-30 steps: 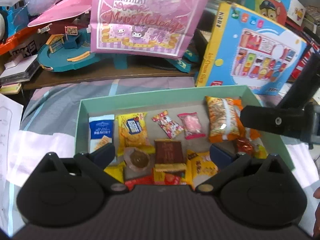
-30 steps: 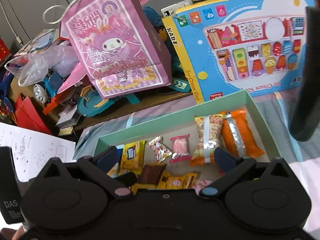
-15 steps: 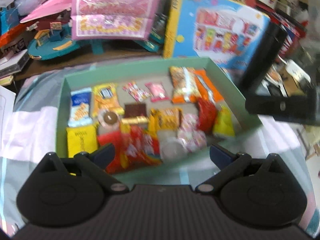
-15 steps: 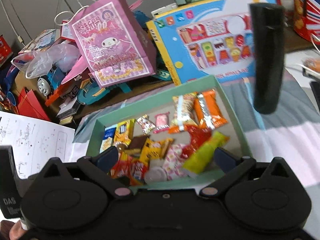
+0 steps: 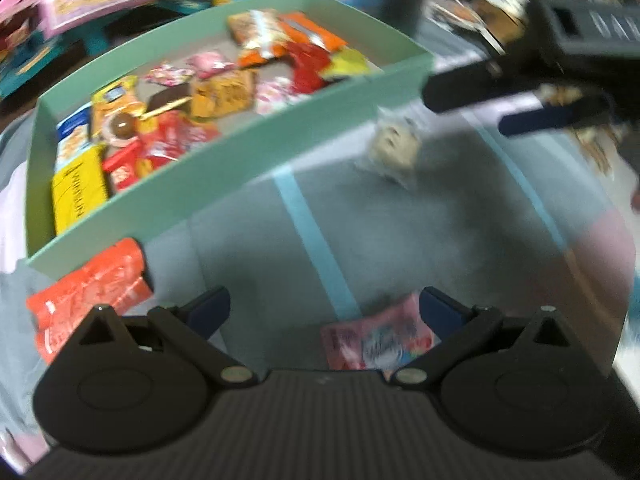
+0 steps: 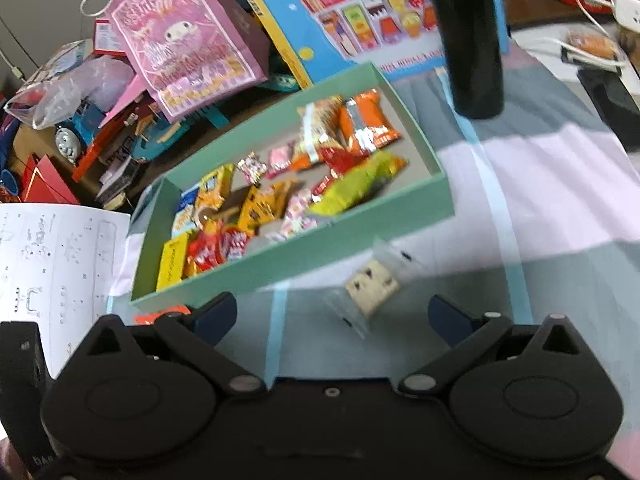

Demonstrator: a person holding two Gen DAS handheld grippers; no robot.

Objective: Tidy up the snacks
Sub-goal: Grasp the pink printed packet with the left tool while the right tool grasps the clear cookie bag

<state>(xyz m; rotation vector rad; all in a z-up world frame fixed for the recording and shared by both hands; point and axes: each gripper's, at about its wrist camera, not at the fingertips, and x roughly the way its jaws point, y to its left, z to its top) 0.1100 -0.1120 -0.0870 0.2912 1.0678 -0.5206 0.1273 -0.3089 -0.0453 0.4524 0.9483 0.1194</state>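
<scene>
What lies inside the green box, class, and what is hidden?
The green box holds many loose snack packets, including an orange packet and a yellow packet. They overlap, and the near wall covers some, so the bottom layer is hidden.

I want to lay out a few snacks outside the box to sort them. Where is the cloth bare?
Bare: the grey cloth right of the blue stripe, past the cookie packet, and the pale band right of the green box. Crowded: inside the box, and its near-left corner by the red packet.
</scene>
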